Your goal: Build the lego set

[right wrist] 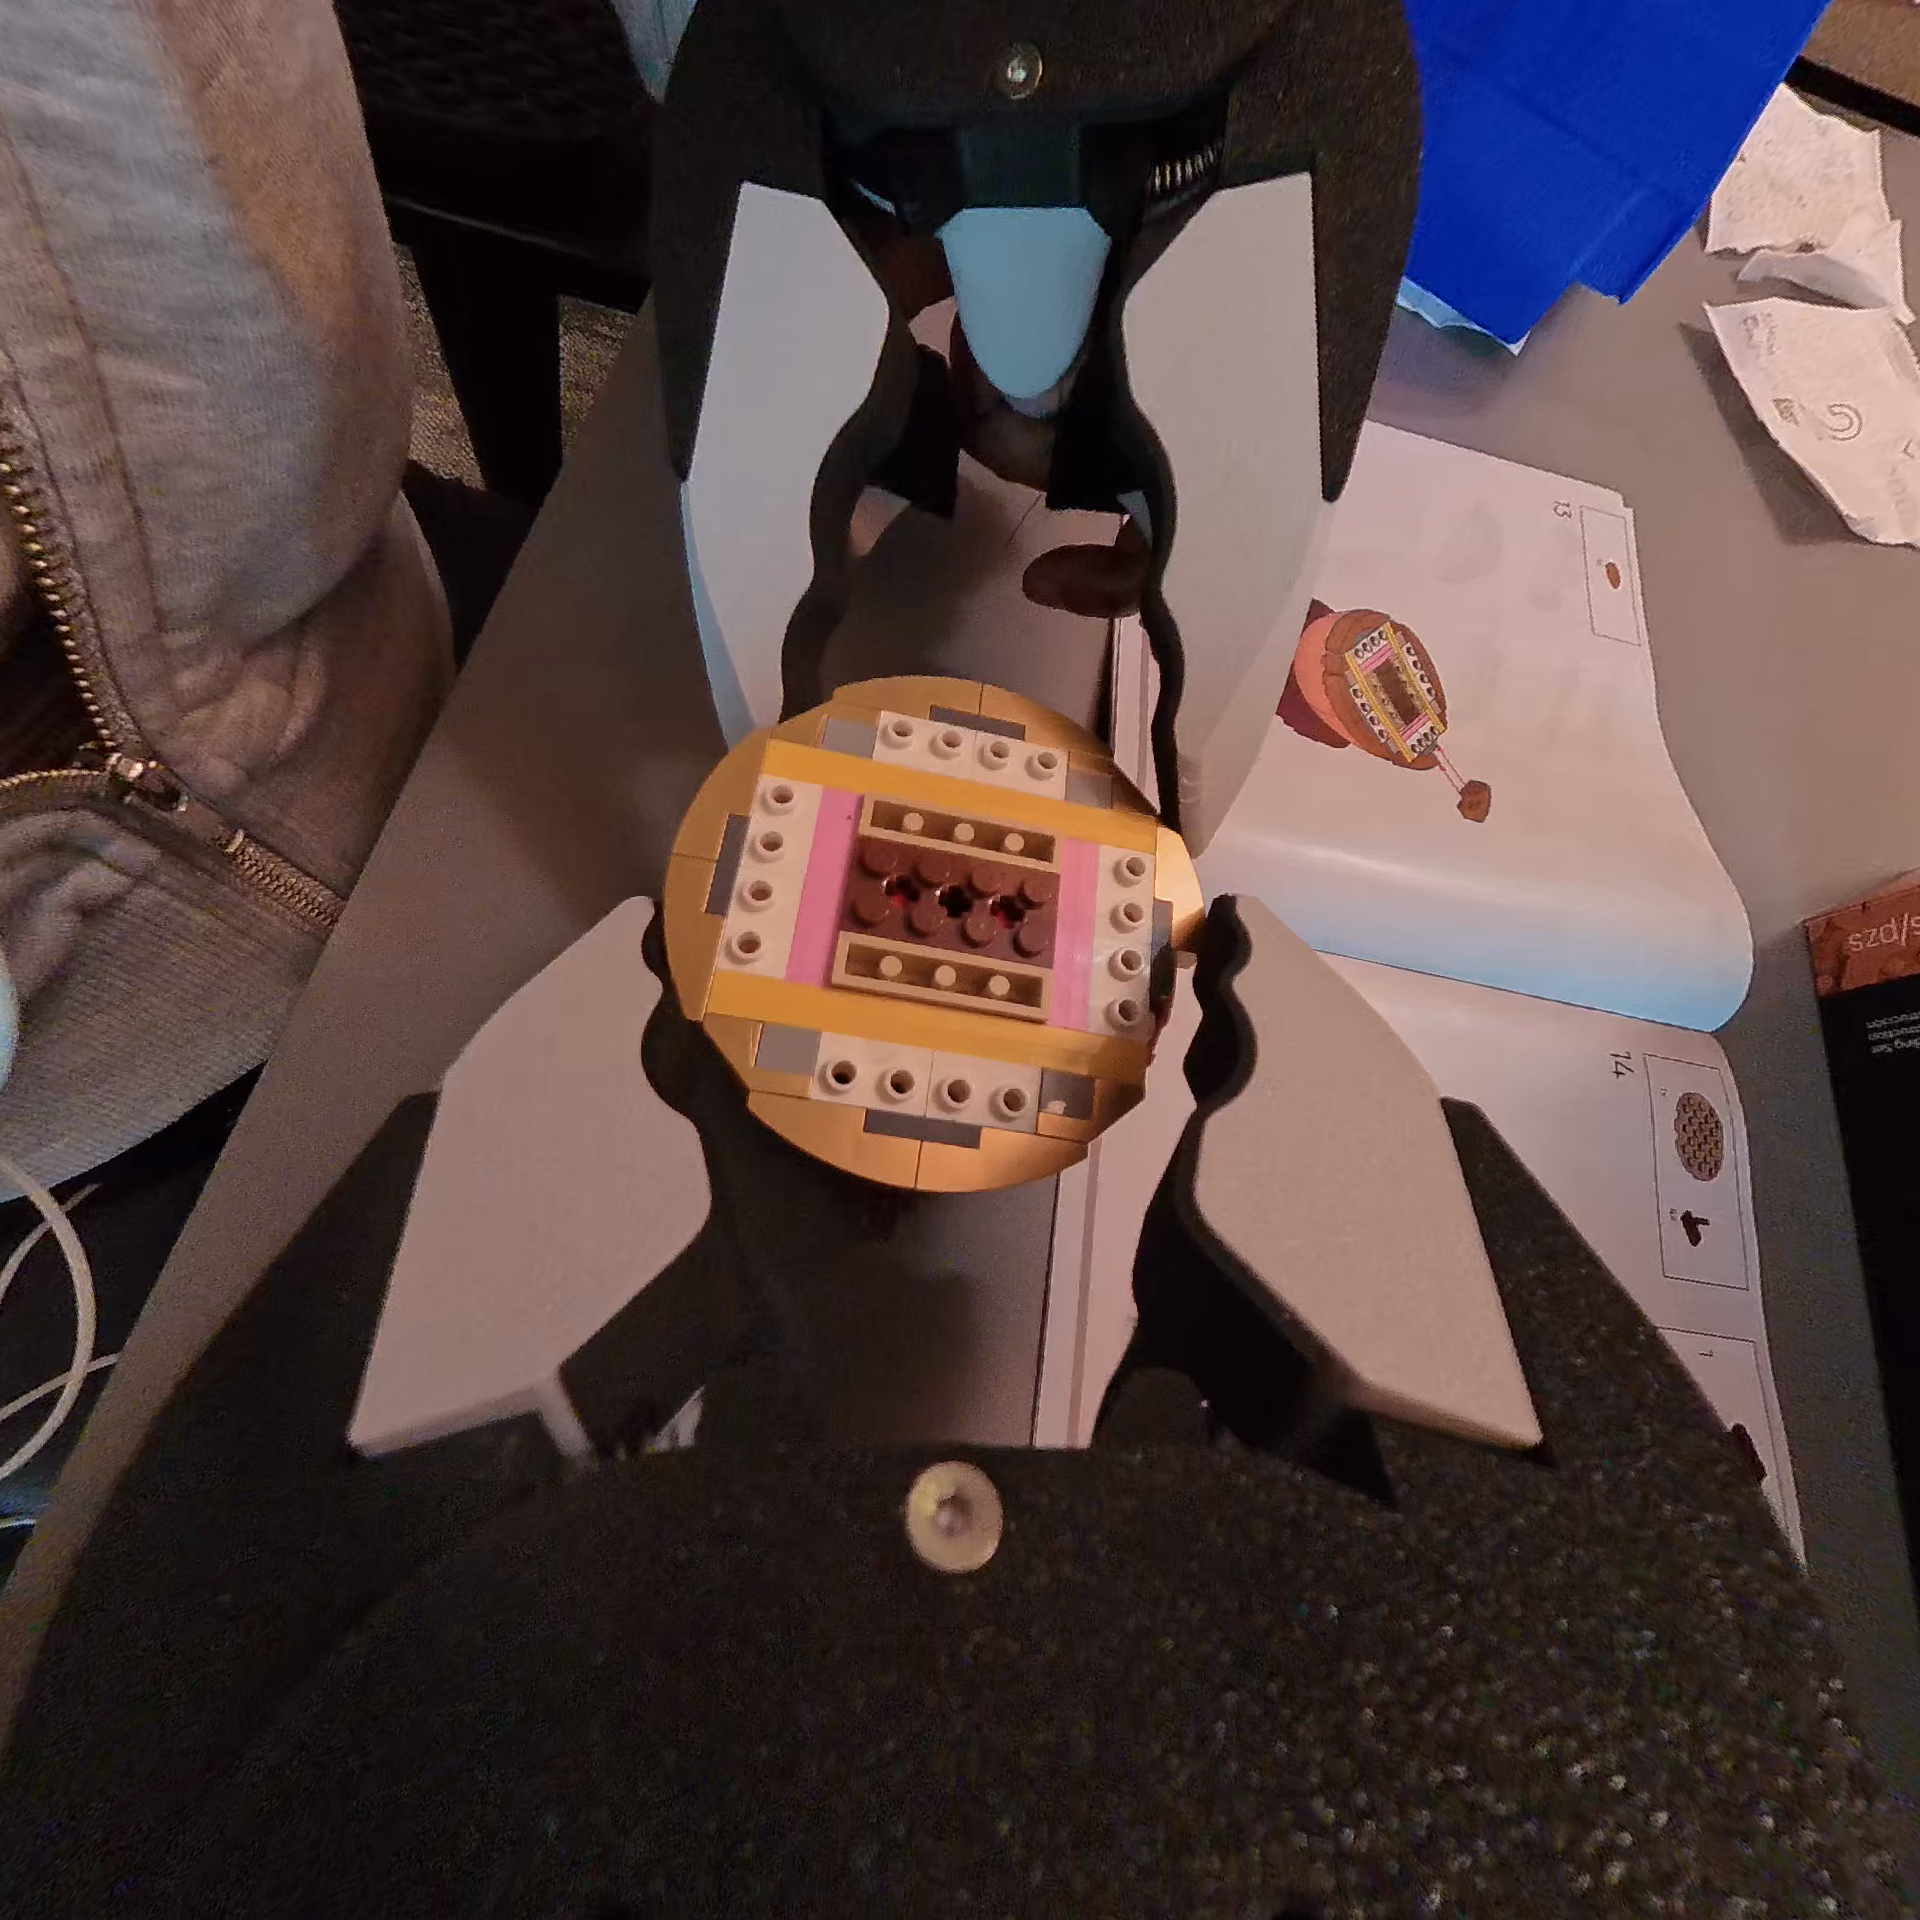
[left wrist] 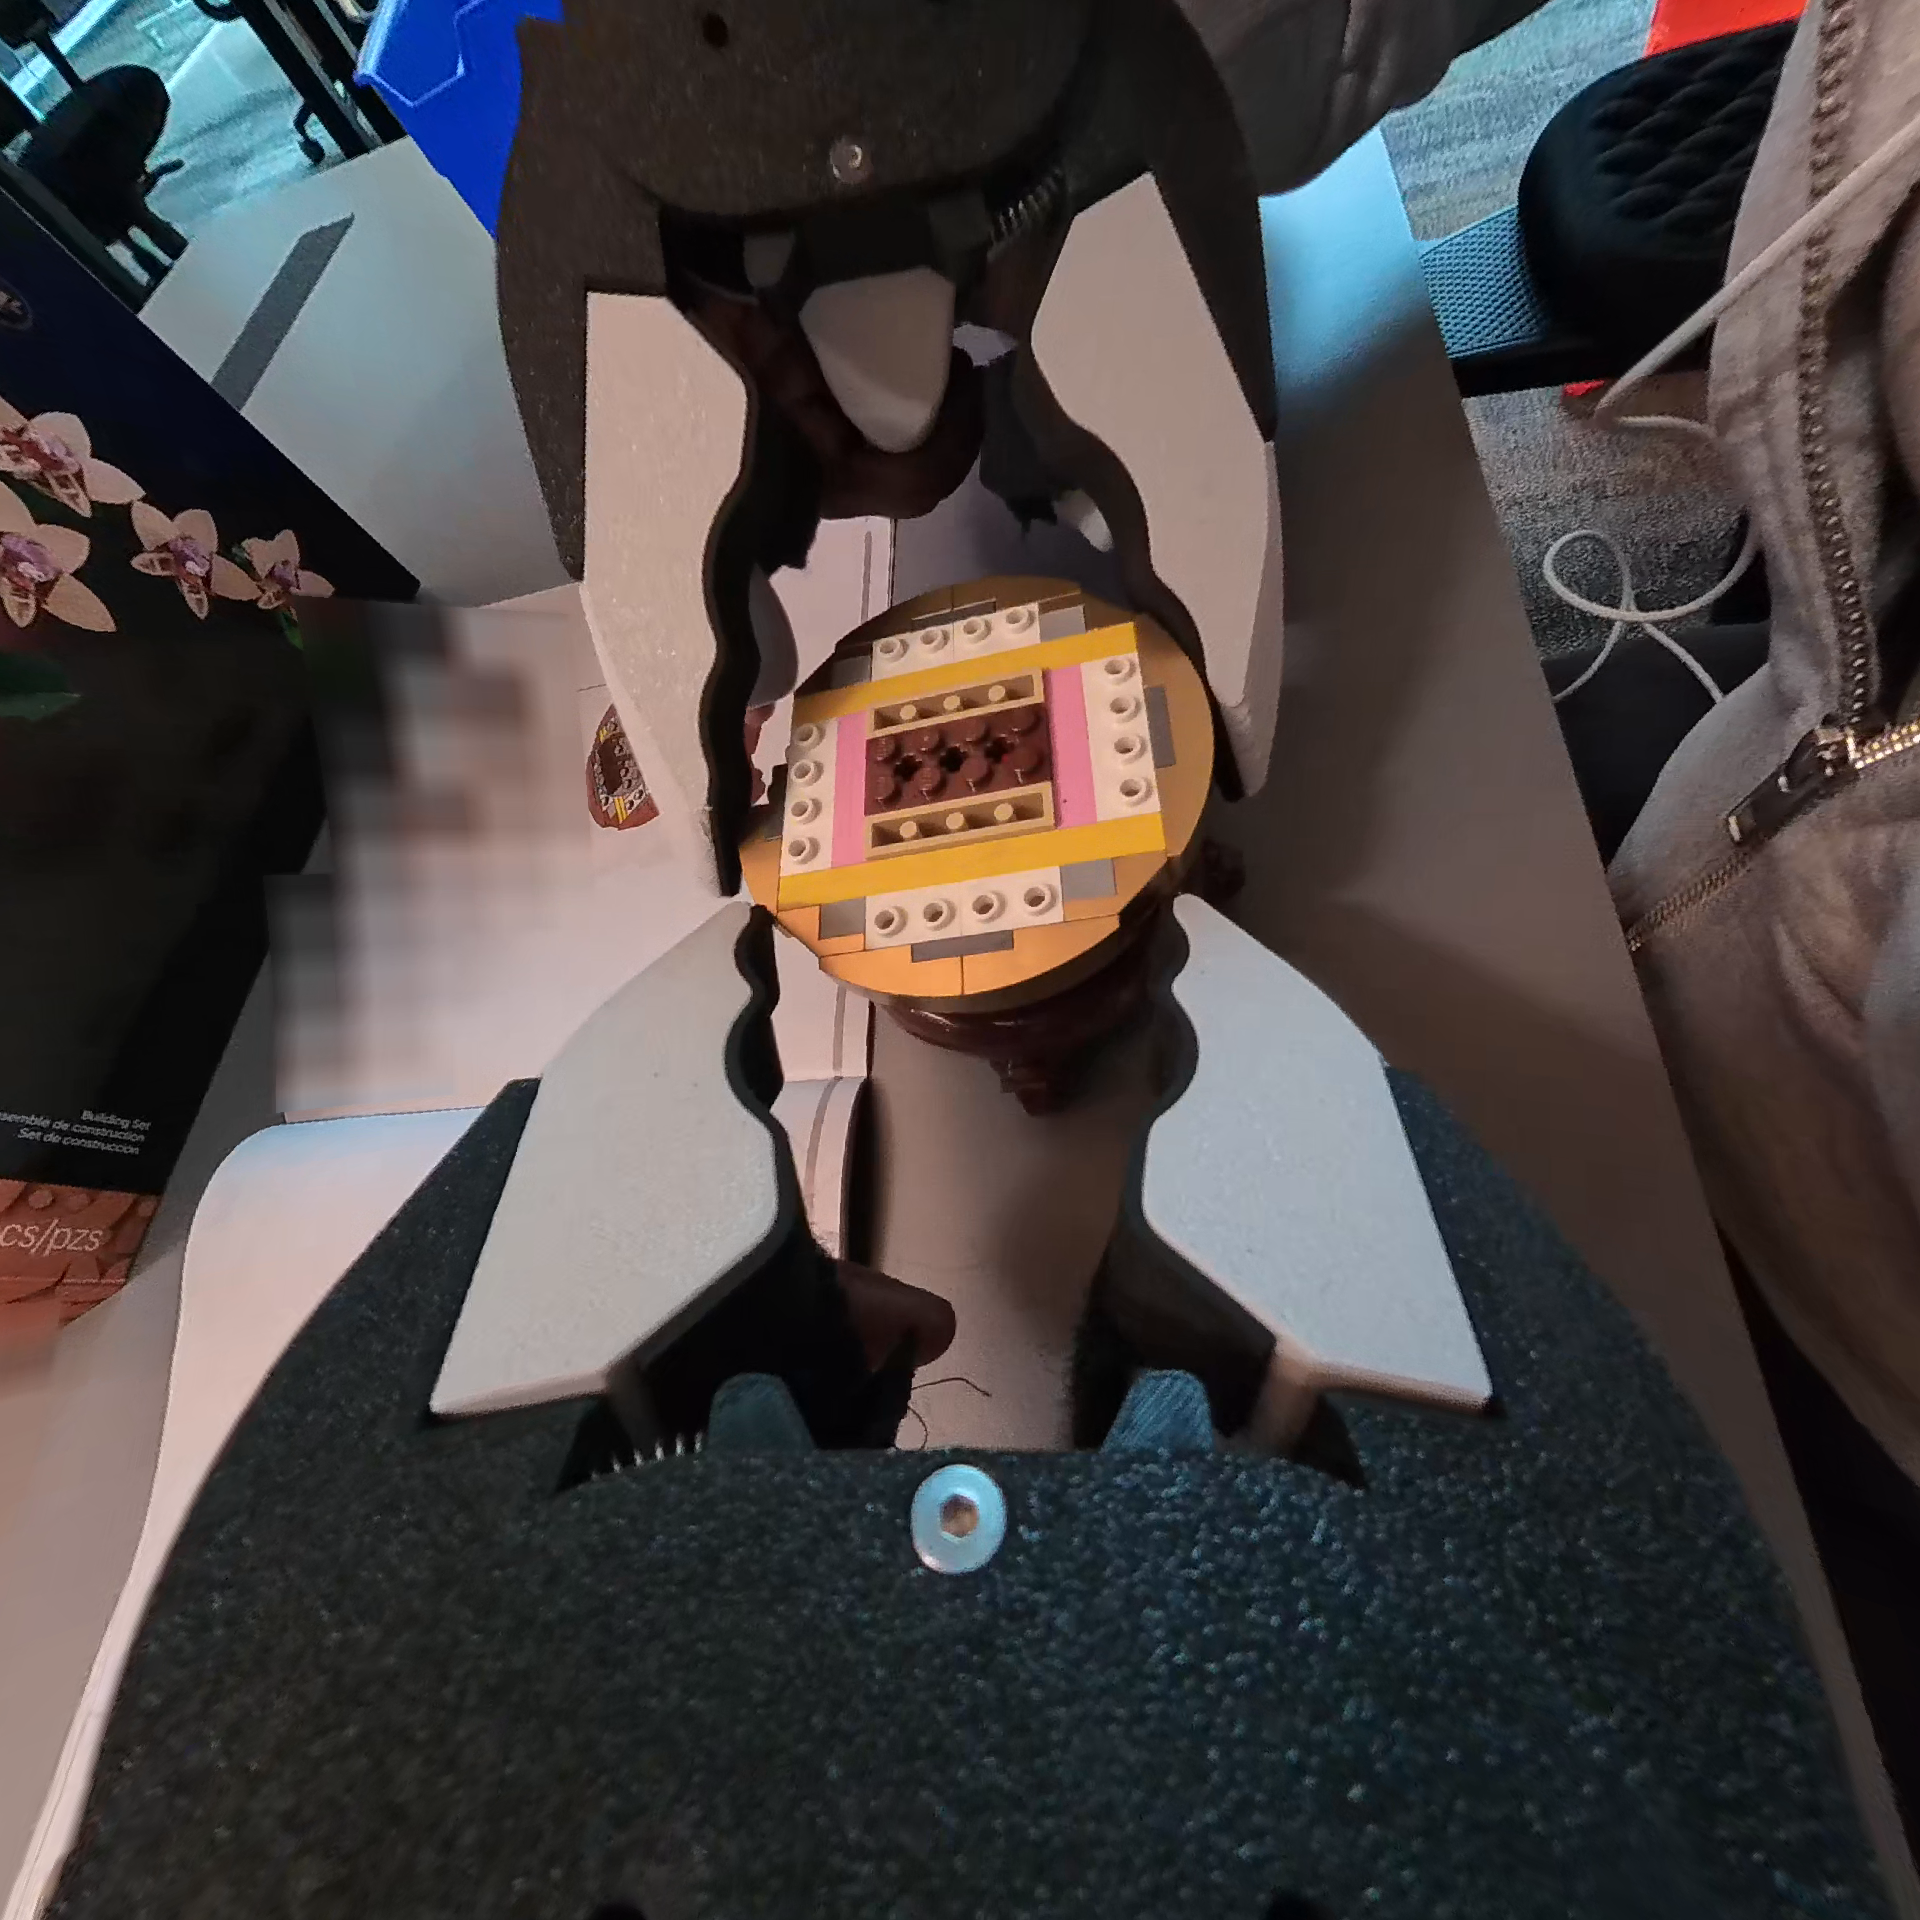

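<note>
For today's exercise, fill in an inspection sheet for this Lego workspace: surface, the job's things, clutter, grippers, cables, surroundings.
Surface: grey table, mostly covered near the work.
Job's things: round tan Lego assembly with white, yellow, pink and brown bricks, held from both sides; open instruction booklet under it; set box at one side.
Clutter: crumpled paper bags on the table's far part.
Grippers: left gripper and right gripper face each other, jaws spread around the assembly's rim; whether they grip it is unclear.
Cables: white cable on the floor.
Surroundings: person's grey zip hoodie, blue bin, black chair.
</note>
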A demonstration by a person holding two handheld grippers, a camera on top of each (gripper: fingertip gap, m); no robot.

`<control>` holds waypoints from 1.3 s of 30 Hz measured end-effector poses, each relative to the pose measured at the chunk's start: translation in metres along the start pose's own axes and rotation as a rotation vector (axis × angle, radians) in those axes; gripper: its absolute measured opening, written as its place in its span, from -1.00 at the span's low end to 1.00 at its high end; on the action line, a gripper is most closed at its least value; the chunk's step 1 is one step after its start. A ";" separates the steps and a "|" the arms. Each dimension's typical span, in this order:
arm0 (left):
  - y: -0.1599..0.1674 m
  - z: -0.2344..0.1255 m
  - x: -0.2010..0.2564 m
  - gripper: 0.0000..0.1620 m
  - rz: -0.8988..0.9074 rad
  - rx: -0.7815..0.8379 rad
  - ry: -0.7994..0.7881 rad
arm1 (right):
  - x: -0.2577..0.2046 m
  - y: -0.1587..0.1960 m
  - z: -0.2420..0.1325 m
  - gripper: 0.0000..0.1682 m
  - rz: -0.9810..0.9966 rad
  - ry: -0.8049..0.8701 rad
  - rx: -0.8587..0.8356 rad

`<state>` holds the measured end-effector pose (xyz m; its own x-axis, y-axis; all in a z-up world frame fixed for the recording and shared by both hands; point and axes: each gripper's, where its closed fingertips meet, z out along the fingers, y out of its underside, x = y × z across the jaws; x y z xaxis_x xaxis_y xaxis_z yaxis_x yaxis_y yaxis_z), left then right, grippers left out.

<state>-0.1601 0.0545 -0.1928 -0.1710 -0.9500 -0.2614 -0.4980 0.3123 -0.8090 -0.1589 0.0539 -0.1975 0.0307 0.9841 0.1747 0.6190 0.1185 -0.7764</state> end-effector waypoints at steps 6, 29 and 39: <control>0.000 0.000 0.000 -0.15 0.004 0.011 -0.003 | 0.000 0.000 -0.001 0.11 -0.010 -0.008 0.025; -0.028 -0.064 -0.048 -0.24 -0.323 0.354 -0.140 | 0.091 0.145 -0.103 -0.69 0.650 0.650 -0.229; -0.039 -0.064 -0.063 -0.40 -0.498 0.454 -0.110 | 0.106 0.060 -0.119 -0.91 0.045 0.789 -0.037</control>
<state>-0.1845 0.1027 -0.1105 0.0856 -0.9822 0.1672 -0.0848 -0.1744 -0.9810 -0.0250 0.1493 -0.1540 0.5954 0.6018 0.5323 0.6290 0.0630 -0.7748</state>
